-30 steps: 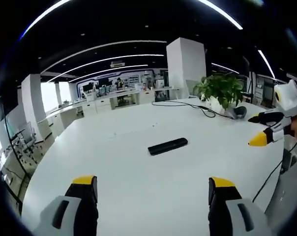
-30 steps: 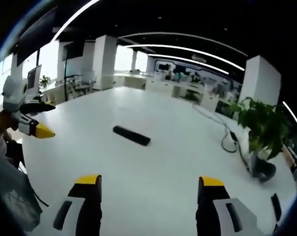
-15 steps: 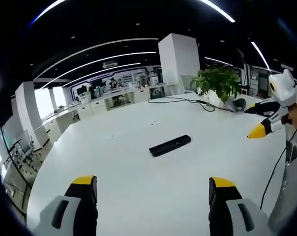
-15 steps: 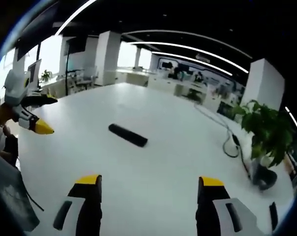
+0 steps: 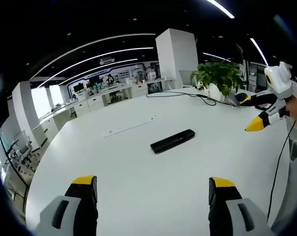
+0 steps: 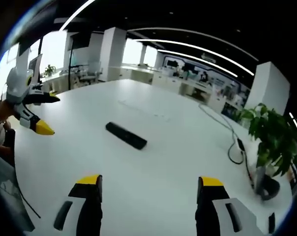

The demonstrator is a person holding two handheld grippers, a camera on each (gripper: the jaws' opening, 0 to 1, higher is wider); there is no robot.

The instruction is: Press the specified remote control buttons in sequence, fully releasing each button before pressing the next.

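Observation:
A slim black remote control (image 5: 172,141) lies flat near the middle of a large white table (image 5: 124,167); it shows too in the right gripper view (image 6: 126,135). My left gripper (image 5: 148,191) hovers open above the near part of the table, well short of the remote, nothing between its yellow-tipped fingers. My right gripper (image 6: 149,191) is likewise open and empty, also short of the remote. The right gripper appears at the right edge of the left gripper view (image 5: 259,110), held by a hand. The left gripper appears at the left of the right gripper view (image 6: 33,115).
A potted green plant (image 5: 218,78) stands at the table's far side (image 6: 269,140), with a black cable (image 6: 235,147) trailing across the surface beside it. Another cable (image 5: 279,167) hangs over the table edge. Office desks and white pillars fill the background.
Both cameras have shifted slightly, so the remote sits a little differently in each view. The remote has not moved on the table. Both grippers remain open.

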